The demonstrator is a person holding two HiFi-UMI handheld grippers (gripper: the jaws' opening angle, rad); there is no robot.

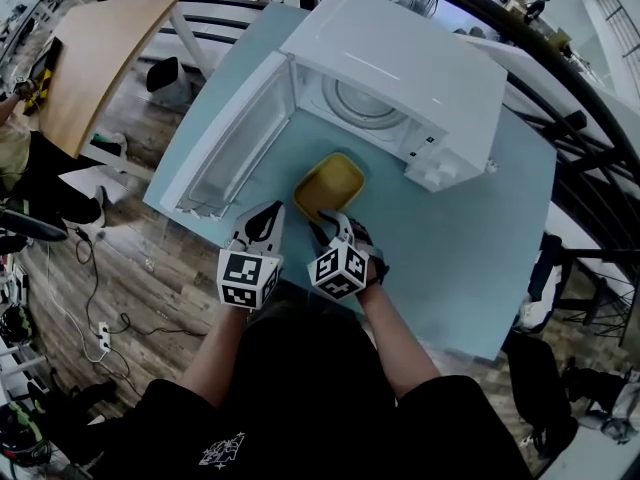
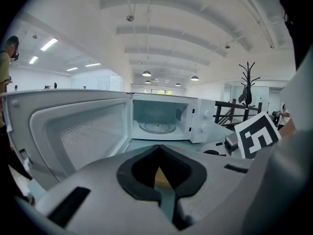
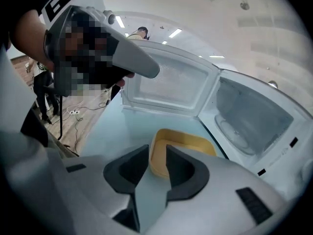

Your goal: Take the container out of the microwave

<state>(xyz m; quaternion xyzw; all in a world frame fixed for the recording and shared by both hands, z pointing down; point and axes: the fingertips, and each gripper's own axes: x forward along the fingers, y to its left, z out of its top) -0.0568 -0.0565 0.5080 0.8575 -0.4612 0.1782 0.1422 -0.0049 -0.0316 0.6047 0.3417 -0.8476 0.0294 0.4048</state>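
Observation:
A shallow yellow container [image 1: 330,185] lies on the pale blue table [image 1: 450,258], just in front of the white microwave [image 1: 400,58]. The microwave's door [image 1: 235,133] is swung wide to the left, and the glass turntable [image 1: 365,103] inside is bare. My right gripper [image 1: 333,226] is open at the container's near edge. In the right gripper view the container's rim [image 3: 183,146] shows just beyond the gap of the right gripper [image 3: 157,153], and the pads do not press on it. My left gripper [image 1: 268,213] hovers to its left, shut and empty. A sliver of the container [image 2: 160,179] shows through the hollow of the left gripper [image 2: 159,148].
The open door [image 2: 78,131] walls off the table's left side, and the table's near edge is right below my hands. A wooden table [image 1: 110,58] stands at the far left. Cables [image 1: 95,298] run across the wood floor. A dark railing [image 1: 590,168] curves round the right.

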